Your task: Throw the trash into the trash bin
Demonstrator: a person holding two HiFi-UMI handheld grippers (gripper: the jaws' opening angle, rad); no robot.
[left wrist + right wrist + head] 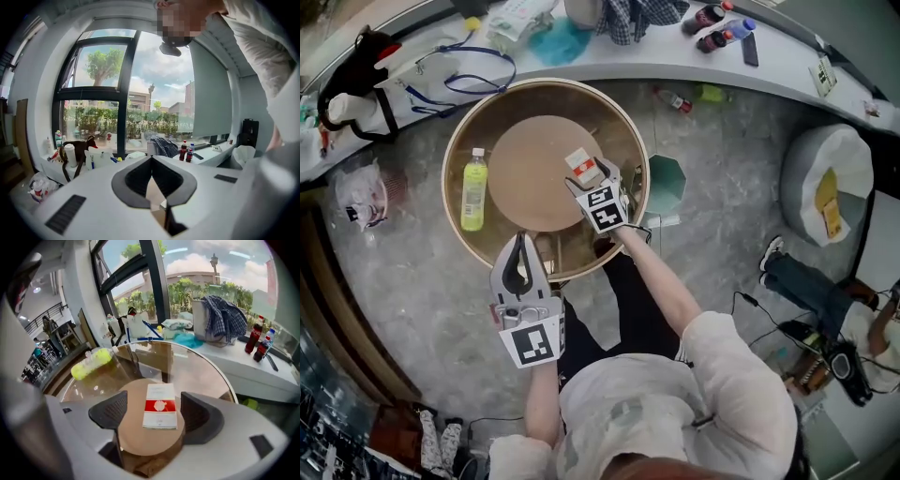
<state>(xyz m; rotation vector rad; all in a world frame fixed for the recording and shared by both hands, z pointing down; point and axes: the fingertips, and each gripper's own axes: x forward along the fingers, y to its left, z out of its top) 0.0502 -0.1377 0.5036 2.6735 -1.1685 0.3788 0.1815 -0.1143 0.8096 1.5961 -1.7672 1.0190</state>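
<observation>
Right gripper view: my right gripper gapes wide over the carton; I'd lower squarely, then pinch its long sides.

The scene is lit brightly by daylight from the window. Strong bending and dark corners are seen at the edges of both gripper views. Pale glare is spread over the glass table. The nearest parts, at the bottom, are slightly blurred.
</observation>
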